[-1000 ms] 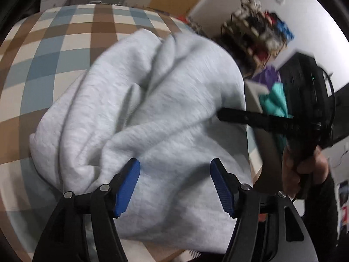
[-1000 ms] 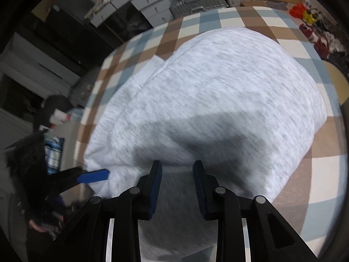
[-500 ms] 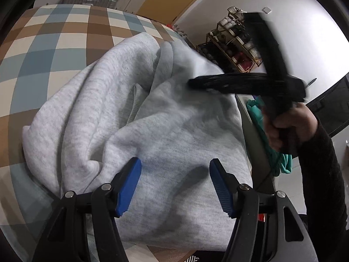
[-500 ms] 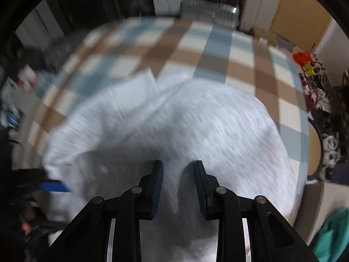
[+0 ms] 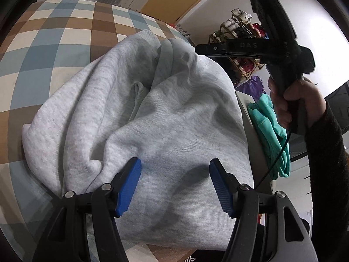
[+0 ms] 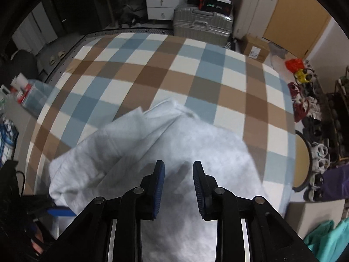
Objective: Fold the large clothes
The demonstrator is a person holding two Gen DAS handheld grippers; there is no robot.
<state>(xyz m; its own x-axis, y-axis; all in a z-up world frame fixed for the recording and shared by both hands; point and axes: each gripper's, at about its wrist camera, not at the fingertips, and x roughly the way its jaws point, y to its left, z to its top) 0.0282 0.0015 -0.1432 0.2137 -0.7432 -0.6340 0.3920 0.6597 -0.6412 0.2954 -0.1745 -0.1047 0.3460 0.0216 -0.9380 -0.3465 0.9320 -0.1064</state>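
- Checked cloth [image 6: 152, 69]: covers the whole work surface in blue, brown and cream squares; the far half lies bare.
- Sweatshirt [image 5: 152, 113]: light grey, bunched in loose folds on the near part of the cloth, close to you. Its long axis runs from the near edge up and away toward the far right in your left view; a narrower folded end [image 6: 165, 109] points to the far side of the cloth. Which end is the collar cannot be told.
- Left gripper [image 5: 174, 183]: your jaws stand wide apart just above the near hem of the sweatshirt, nothing between the pads.
- Right gripper [image 6: 177, 183]: your jaws stand narrowly apart over the middle of the sweatshirt, with no fabric pinched; your hand [image 5: 290, 100] in a dark sleeve holds it raised.
- Teal garment [image 5: 270, 135]: draped beside the right edge of the surface, clear of the sweatshirt.
- Room: silver suitcase [image 6: 202, 25] and white drawers [image 6: 162, 2] beyond the far edge; shoe rack [image 5: 242, 43] to the right.
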